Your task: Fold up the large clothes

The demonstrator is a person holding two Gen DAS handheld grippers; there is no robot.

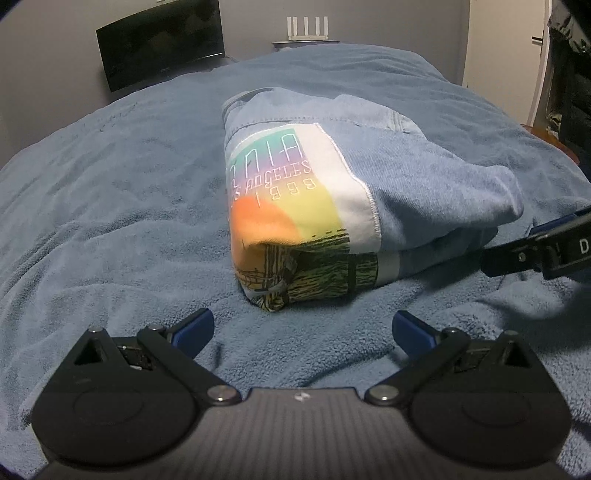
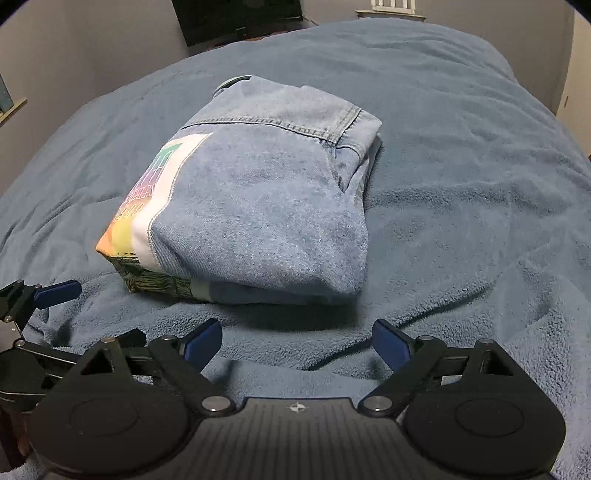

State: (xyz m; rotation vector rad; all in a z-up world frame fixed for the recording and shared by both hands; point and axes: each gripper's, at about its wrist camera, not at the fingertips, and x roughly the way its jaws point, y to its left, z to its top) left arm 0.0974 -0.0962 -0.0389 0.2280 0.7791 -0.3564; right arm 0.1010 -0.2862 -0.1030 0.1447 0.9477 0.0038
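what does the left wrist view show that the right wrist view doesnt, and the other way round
Only the left wrist view shows the white router, the door and the patch's orange sun. Only the right wrist view shows the jacket's stitched seam corner and its right folded edge. Both show the folded denim jacket on the blue blanket, the dark monitor, and both grippers open: left gripper, right gripper.

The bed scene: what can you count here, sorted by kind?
Folded denim jacket with rainbow print: 1
Blue blanket under it: 1
Grippers, both open and empty: 2, left gripper, right gripper
Black monitor: 1
White router: 1
Total: 6
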